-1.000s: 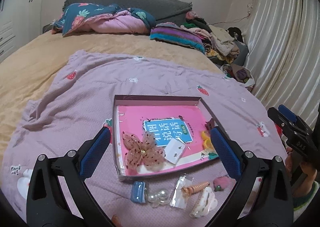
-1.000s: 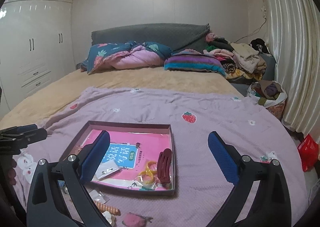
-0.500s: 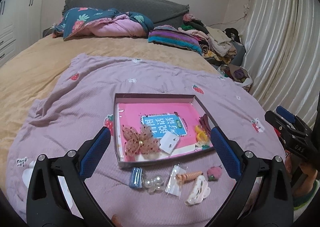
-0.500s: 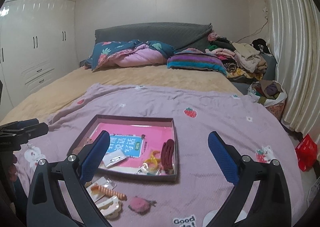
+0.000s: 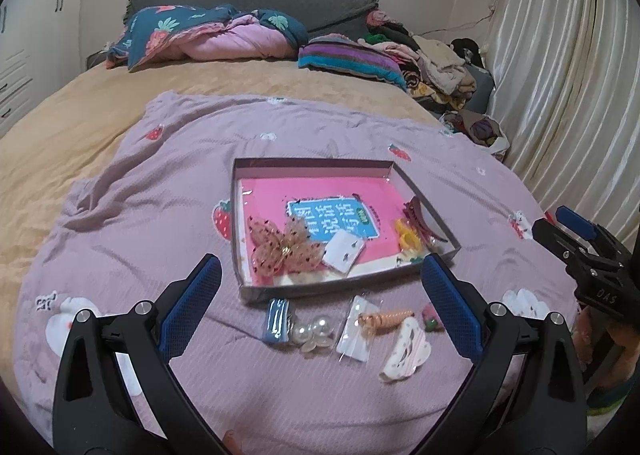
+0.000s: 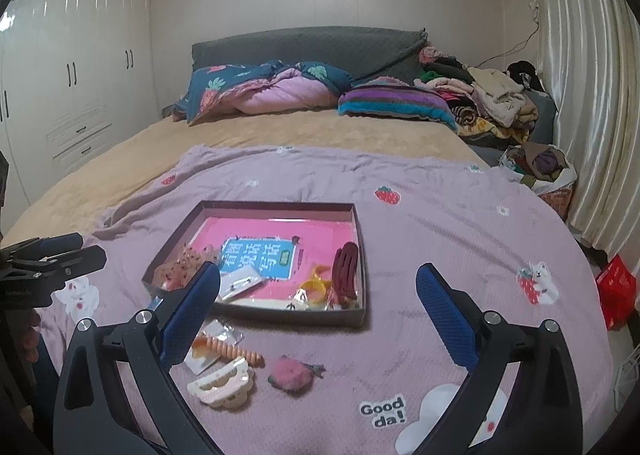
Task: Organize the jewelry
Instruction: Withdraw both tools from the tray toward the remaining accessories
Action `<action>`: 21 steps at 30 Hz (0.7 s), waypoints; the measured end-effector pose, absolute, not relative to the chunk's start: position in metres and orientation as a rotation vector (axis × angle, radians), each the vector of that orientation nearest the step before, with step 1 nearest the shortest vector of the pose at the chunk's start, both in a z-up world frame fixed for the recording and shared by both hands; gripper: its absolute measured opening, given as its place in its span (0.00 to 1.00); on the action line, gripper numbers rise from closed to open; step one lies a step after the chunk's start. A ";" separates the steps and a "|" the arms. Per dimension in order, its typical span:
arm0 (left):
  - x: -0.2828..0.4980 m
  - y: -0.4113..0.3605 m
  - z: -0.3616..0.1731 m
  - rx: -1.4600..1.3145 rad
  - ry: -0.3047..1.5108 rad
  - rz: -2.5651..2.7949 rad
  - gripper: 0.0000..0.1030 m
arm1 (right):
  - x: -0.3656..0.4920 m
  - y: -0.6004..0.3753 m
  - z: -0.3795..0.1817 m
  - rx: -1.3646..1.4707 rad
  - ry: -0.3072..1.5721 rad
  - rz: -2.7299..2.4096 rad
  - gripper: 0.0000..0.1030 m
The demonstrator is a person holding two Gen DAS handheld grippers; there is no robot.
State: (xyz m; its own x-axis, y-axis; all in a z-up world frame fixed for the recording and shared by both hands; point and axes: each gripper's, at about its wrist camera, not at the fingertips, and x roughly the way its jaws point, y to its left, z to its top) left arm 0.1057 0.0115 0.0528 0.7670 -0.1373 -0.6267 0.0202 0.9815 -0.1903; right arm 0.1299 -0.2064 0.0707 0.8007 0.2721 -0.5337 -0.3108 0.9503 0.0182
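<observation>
A home bedroom: bed (image 6: 280,135), wardrobe (image 6: 80,75), curtains (image 6: 580,75).

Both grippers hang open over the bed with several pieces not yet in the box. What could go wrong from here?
1. The pearls lie against the blue clip; the left gripper may catch both or knock one away.
2. The plastic packet lies flat on the soft blanket; fingers may pinch cloth with it.
3. The box already looks crowded at the right wall, so a drop there may pile up.

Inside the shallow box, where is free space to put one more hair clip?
The far part of the shallow cardboard box is bare pink. Its near edge is crowded: sheer pink bow, white card, yellow ring, dark red claw clip.
</observation>
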 end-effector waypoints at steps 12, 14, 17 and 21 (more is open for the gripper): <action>0.097 0.023 0.028 -0.173 0.751 -0.046 0.91 | 0.118 -0.198 0.053 -0.075 0.623 0.355 0.95; 0.095 0.025 0.023 -0.169 0.759 -0.037 0.91 | 0.116 -0.194 0.049 -0.085 0.635 0.362 0.95; 0.092 0.030 0.016 -0.162 0.764 -0.019 0.91 | 0.113 -0.189 0.043 -0.093 0.653 0.379 0.95; 0.087 0.038 0.003 -0.155 0.791 -0.001 0.91 | 0.109 -0.181 0.033 -0.111 0.679 0.403 0.95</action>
State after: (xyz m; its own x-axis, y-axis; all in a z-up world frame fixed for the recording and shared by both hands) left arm 0.0872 0.0377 0.0032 0.7038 -0.0589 -0.7079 -0.0575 0.9886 -0.1394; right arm 0.1088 -0.1808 0.0326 0.7043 0.3257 -0.6308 -0.3970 0.9173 0.0303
